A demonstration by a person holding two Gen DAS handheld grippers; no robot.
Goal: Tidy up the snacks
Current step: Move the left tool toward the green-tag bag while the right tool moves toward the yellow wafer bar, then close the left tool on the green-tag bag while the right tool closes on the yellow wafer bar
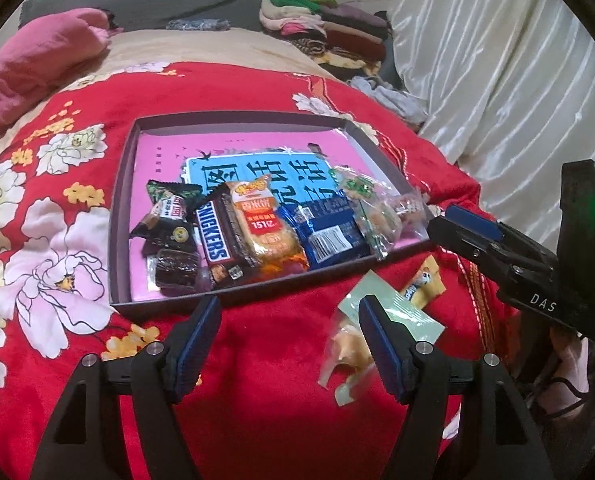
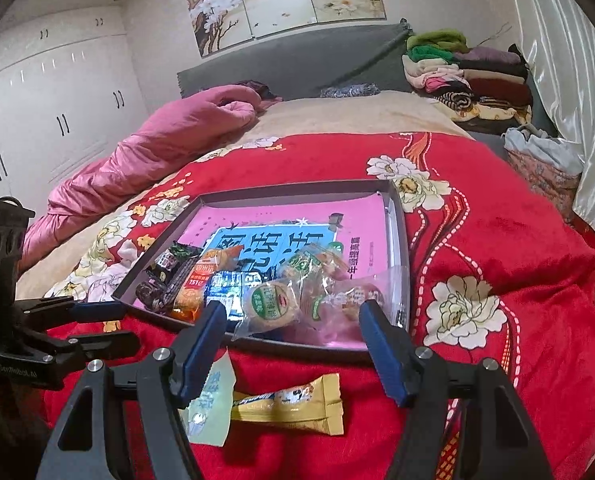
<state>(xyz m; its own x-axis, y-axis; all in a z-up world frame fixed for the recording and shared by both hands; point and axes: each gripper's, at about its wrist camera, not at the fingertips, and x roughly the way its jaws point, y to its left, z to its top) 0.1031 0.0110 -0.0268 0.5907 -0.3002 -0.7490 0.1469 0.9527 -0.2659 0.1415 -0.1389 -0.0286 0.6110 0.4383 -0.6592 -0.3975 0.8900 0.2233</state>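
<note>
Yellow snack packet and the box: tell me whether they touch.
Apart. The right wrist view shows red blanket between the yellow snack packet and the near wall of the box.

My left gripper (image 1: 289,344) is tilted downward, its two blue-padded fingers (image 1: 199,344) spread apart with nothing clamped between them. My right gripper (image 2: 293,344) is pitched down in much the same way, jaws parted and pads (image 2: 385,350) pressing on nothing. Seen from my left claw, the right one reaches in from the right side, ahead of my own fingertips, blue pad showing at its tip. Seen from my right claw, the left one comes in from the left edge, its fingers apart, lying level with my own fingers.
</note>
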